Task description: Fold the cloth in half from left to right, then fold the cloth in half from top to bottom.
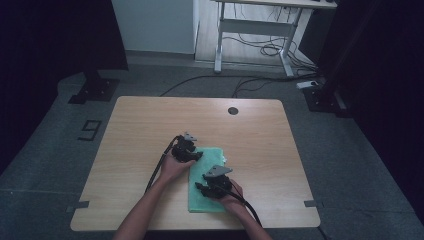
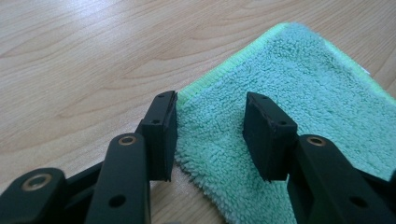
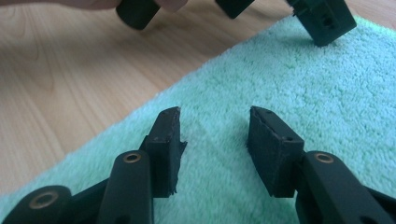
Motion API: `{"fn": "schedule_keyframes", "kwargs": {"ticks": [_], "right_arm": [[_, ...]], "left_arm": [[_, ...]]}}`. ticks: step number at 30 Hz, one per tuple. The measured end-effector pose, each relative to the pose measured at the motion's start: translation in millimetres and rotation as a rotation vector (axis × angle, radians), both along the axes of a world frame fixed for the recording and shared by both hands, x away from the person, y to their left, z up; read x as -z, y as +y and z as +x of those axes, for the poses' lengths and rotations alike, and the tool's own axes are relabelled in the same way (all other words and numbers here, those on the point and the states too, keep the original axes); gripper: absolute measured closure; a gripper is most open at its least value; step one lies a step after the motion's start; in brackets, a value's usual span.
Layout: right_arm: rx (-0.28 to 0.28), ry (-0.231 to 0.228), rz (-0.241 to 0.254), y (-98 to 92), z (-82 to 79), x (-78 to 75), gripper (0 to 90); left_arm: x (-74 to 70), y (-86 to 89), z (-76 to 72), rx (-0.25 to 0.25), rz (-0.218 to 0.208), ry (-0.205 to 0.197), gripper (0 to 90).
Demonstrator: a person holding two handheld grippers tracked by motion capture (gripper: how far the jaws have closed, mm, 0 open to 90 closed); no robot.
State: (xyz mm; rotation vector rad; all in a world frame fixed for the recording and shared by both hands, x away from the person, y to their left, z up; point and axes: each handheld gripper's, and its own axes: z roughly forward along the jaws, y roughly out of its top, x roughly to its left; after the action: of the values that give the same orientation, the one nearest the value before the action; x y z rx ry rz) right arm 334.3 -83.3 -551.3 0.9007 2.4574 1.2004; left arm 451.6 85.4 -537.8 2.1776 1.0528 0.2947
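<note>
A green terry towel point(image 1: 207, 180) is observed lying flat on the wooden table point(image 1: 140, 130), near the person's edge and slightly right of centre. In the high view its left and lower-middle portions are covered by both grippers and hands, so its full outline cannot be traced there.

The left gripper point(image 1: 192, 156) is seen at the towel's far left corner. In the left gripper view point(image 2: 210, 135) its jaws stand apart over the towel point(image 2: 289, 93): one jaw sits at the stitched edge where cloth meets table point(image 2: 70, 56), the other over the pile. No cloth is seen pinched between the pads. Whether the tips touch the fabric cannot be determined, as the contact line is hidden behind the jaws. The towel is cut off at the right and lower borders of that view.

The right gripper point(image 1: 202, 187) is recorded over the towel's left-middle area. In the right gripper view point(image 3: 214, 140) its jaws are parted, with bare towel point(image 3: 303, 88) visible in the gap and nothing clamped. The left pad point(image 3: 168, 149) appears ragged at its inner edge. At the top of that view, parts of the other gripper are cut off by the frame and blurred.
</note>
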Motion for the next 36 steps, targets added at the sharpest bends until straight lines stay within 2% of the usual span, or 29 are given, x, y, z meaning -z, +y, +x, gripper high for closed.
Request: {"fn": "schedule_keyframes", "kwargs": {"ticks": [6, 8, 12, 15, 19, 23, 27, 34, 36], "right_arm": [[-0.01, 0.011, 0.002, -2.2, -2.0, -0.5, 53.2], [-0.014, 0.013, 0.001, -2.3, -1.6, -1.7, 52.0], [0.016, -0.006, 0.054, -11.8, 2.8, -9.7, 51.2], [0.053, -0.022, 0.066, -22.1, 10.0, -15.2, 51.1], [0.089, -0.029, 0.072, -32.4, 17.6, -19.9, 50.5], [0.117, -0.031, 0.063, -38.4, 25.1, -21.9, 50.0], [0.144, -0.035, 0.066, -43.7, 33.3, -25.0, 49.9], [0.174, -0.041, 0.07, -50.2, 46.2, -28.1, 49.9], [0.18, -0.036, 0.056, -51.2, 50.7, -27.2, 49.8]], "left_arm": [[-0.8, -0.3, 0.2, -0.003, 0.002, 0.003, 54.4], [-3.9, 0.1, -1.4, 0.003, 0.017, -0.023, 54.1], [-18.1, 8.5, -4.8, -0.006, -0.045, -0.054, 54.1], [-28.6, 17.6, -7.1, -0.016, -0.081, -0.052, 54.1], [-35.3, 26.2, -11.6, -0.029, -0.082, -0.056, 53.4], [-35.3, 32.9, -14.3, -0.041, -0.103, -0.031, 52.5], [-33.3, 37.0, -16.6, -0.051, -0.115, -0.024, 49.6], [-29.8, 42.8, -13.2, -0.069, -0.115, -0.019, 49.5], [-29.2, 43.9, -12.6, -0.072, -0.106, -0.019, 50.6]]}}
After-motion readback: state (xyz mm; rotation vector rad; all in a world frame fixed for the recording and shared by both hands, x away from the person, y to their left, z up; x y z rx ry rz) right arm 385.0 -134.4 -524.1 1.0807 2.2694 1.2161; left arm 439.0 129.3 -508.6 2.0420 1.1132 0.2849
